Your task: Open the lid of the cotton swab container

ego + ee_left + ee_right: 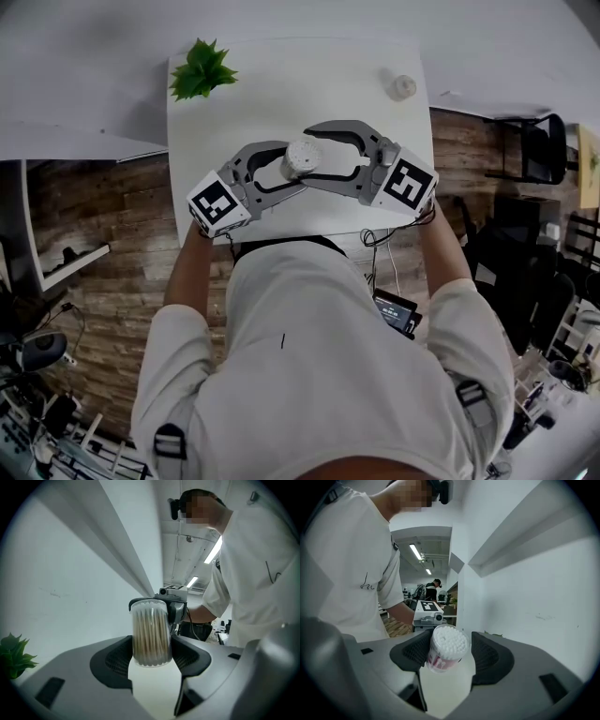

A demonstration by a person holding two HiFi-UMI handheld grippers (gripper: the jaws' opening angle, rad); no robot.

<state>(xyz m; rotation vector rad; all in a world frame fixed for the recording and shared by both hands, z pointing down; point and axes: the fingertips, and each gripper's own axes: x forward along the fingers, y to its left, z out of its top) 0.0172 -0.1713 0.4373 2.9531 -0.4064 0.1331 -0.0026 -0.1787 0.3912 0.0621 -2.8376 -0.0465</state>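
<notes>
The cotton swab container (150, 634) was held just above the near middle of the white table (281, 84), between the two tools. It was a small clear cylinder, packed full of upright swabs (449, 641), with a pink label (435, 662) on its wall. A slightly wider clear band at the top was read as the lid (148, 604). Whether the lid was fully seated could not be told.

The container was judged to be light and fairly stiff, with thin, smooth walls. It was likely to slip under a loose grip and to flex or crack under a hard one. The lower body was judged the best place to hold it steady, and the lid's rim the best place to pull or twist. If the container were tipped once opened, the swabs could be expected to spill.

The left gripper (151, 660) was clamped on the container's lower body, with a pad pressed against each side. The right gripper (451, 654) was brought in from the right, its jaws spread wide around the top end. The container lay close against one pad and a clear gap was left at the other, so nothing was gripped there.

A small green plant (200, 70) was seen at the far left corner of the table. A small pale round object (401, 87), not identifiable, was seen near the far right corner.
</notes>
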